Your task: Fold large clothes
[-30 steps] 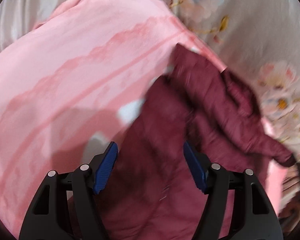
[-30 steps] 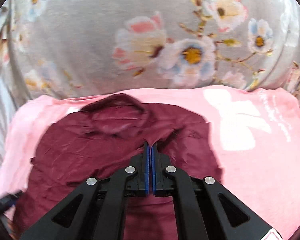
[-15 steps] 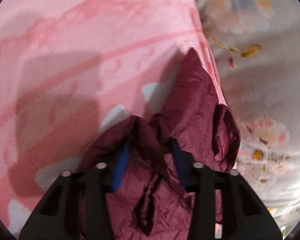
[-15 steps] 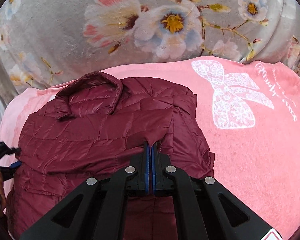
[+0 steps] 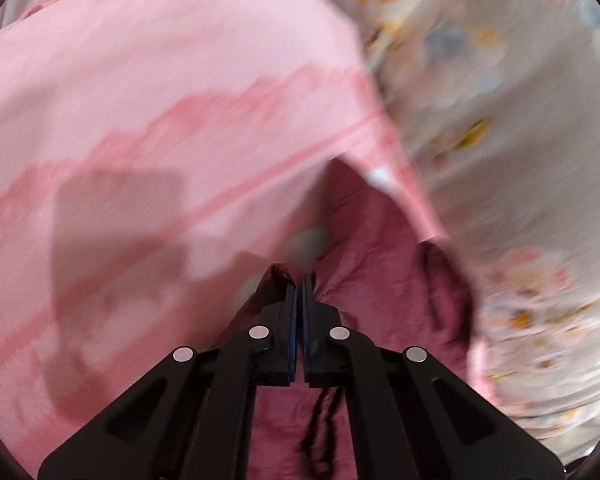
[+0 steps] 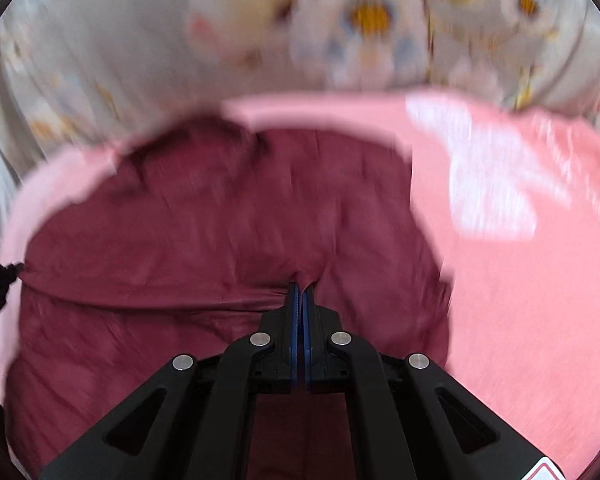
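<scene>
Maroon jacket (image 6: 220, 240) lies on the pink blanket (image 6: 520, 300), near its far edge by the floral sheet (image 6: 140, 60); both grippers are pinched tight on its fabric, left gripper (image 5: 300, 284) at one side, right gripper (image 6: 300, 292) mid-body; folding looks barely begun, with the body spread wide; only the right view shows the whole spread and the blanket's white bow (image 6: 488, 184); the left shows a bunched, dark fold (image 5: 448, 292).

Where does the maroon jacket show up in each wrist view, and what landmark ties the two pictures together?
Left wrist: the maroon jacket fills the lower centre and right, a fold pinched in the left gripper.
Right wrist: it spreads across the centre and left, a fold pinched in the right gripper.
Shared landmark: the pink blanket under the jacket, at the right in the right wrist view.
</scene>
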